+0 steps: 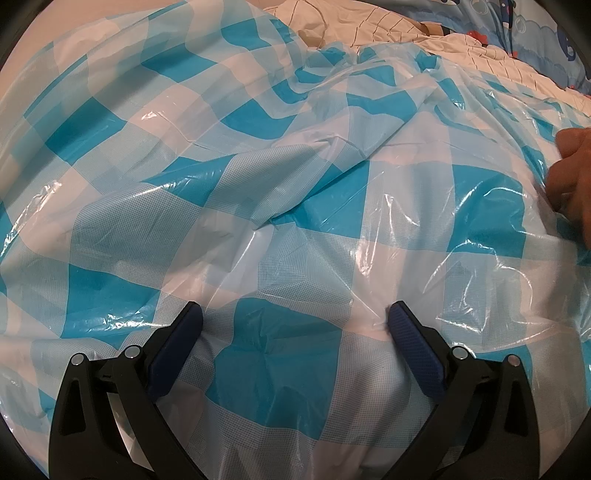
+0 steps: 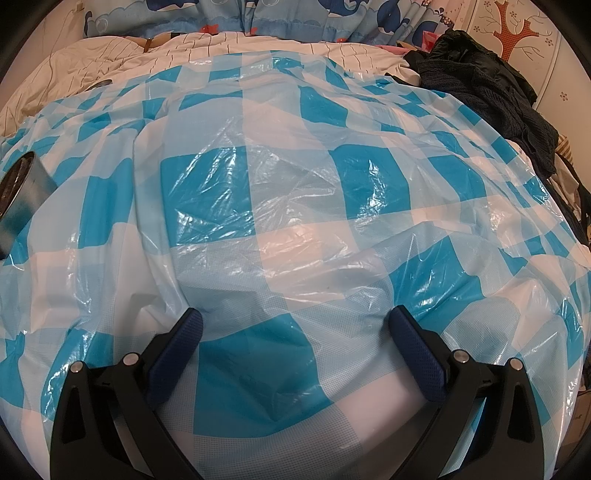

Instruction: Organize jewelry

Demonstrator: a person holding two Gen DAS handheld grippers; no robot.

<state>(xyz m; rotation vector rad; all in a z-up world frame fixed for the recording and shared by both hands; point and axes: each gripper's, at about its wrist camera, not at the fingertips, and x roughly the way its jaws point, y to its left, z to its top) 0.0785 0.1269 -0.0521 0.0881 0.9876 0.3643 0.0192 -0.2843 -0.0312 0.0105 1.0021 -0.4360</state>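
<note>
No jewelry shows in either view. A crinkled plastic sheet point(image 1: 280, 192) in blue and white checks covers the bed and fills both views point(image 2: 295, 221). My left gripper point(image 1: 295, 319) stands open just above the sheet with nothing between its fingers. My right gripper point(image 2: 295, 319) is open too, low over the sheet, and holds nothing. A grey metallic object point(image 2: 22, 199) juts in at the left edge of the right wrist view; what it is cannot be told.
A person's hand point(image 1: 572, 177) rests on the sheet at the right edge. Striped white bedding point(image 2: 110, 62) lies beyond the sheet. Dark clothes point(image 2: 491, 96) are piled at the right, and a blue whale-print curtain point(image 2: 280, 18) hangs behind.
</note>
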